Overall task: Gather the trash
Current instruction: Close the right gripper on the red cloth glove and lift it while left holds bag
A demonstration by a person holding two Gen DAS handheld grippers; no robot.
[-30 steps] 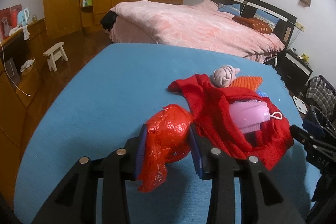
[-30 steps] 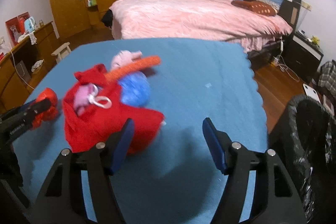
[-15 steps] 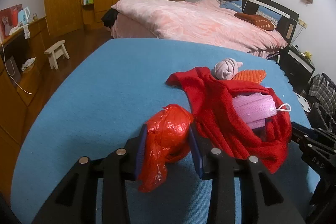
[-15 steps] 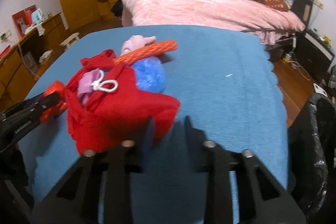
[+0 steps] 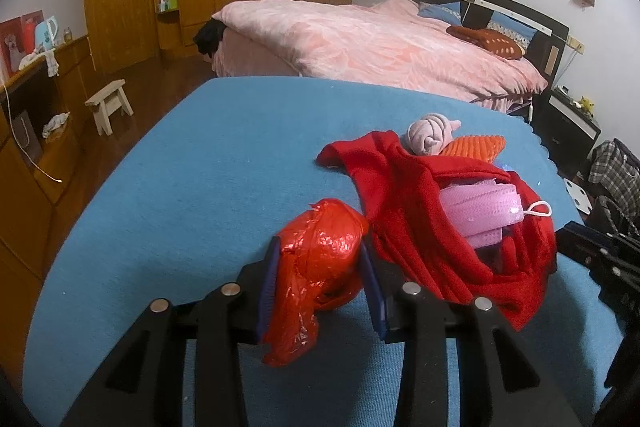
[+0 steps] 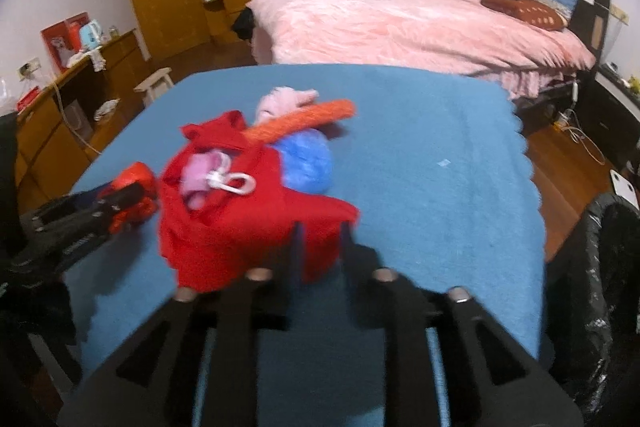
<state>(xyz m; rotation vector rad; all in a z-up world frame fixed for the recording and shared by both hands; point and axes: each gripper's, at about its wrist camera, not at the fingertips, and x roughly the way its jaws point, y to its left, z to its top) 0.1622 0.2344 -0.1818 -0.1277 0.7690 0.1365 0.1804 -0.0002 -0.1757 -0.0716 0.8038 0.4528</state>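
Note:
My left gripper [image 5: 320,259] is shut on a crumpled red plastic bag [image 5: 320,259] resting on the blue table cloth [image 5: 200,187]. It also shows in the right wrist view [image 6: 134,195]. A red cloth [image 5: 416,211] lies to its right, holding a pink mask [image 5: 480,215]. My right gripper [image 6: 320,247] is shut on the near corner of the red cloth [image 6: 248,227]. A crumpled blue bag [image 6: 308,163], an orange cloth [image 6: 304,123] and a pink rolled sock [image 6: 280,99] lie behind it.
A black-lined trash bin [image 6: 600,287] stands at the table's right edge. A pink-covered bed [image 5: 380,43] is behind the table. A wooden stool [image 5: 108,103] and cabinets [image 5: 36,131] stand on the left.
My right gripper moved forward to the red cloth and closed on its corner. My left gripper keeps hold of the red bag and has barely moved.

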